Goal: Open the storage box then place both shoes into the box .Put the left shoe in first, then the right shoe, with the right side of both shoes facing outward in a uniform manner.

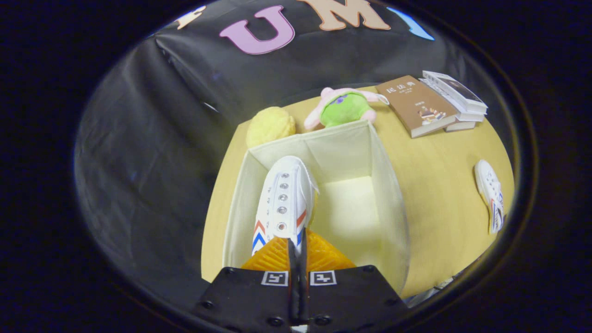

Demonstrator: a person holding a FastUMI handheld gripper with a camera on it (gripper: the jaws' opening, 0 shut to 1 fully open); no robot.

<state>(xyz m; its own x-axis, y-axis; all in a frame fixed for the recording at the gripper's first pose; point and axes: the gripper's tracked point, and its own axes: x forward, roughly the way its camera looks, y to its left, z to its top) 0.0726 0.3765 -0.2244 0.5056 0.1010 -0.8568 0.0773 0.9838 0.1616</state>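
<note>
1. Task progress: I am judging the storage box point(388, 185) already open, since its top is showing no lid and its pale inside walls and floor are bare. One shoe is on its way in; none is lying on the box floor yet. Left to do: setting this shoe down, then fetching the other one.

2. Gripper point(297, 249): I am holding its fingers nearly closed, with only a thin gap between them, and both are pressing on the heel end of a white canvas sneaker point(283, 199). The fingers are hiding the exact contact patch.

3. Held sneaker: it is hanging just ahead of the fingers, toe pointing away from me, over the near-left part of the box opening. The eyelet row and the red and blue chevron stripes are facing up toward the camera. Whether it is the left shoe I cannot tell.

4. Second sneaker point(491, 194): it is lying on the yellow tabletop point(439, 194), well apart from the box, off to the right of the fingers.

5. Other items beyond the box: a yellow plush ball point(269, 126), a green and pink plush toy point(344, 107), and a stack of books point(434, 106) further right.
</note>
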